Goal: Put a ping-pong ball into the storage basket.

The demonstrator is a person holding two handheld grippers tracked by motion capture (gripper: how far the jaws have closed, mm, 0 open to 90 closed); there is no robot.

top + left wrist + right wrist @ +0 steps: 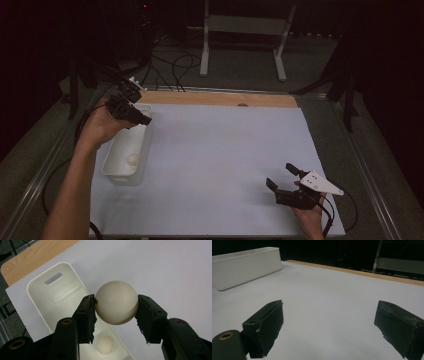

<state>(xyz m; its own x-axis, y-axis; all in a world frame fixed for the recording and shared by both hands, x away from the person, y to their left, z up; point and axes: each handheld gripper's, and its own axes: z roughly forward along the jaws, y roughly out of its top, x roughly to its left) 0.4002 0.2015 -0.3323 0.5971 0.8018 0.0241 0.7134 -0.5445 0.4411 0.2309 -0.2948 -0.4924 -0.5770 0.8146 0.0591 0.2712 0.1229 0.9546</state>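
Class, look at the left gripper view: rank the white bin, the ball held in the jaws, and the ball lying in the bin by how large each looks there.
1. white bin
2. held ball
3. ball in the bin

The held ball sits much nearer the camera, so the two balls may really be alike.

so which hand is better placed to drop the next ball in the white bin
Left. The left claw is already shut on a ball right above the white bin, where another ball lies. The right claw is open and empty, far across the table.
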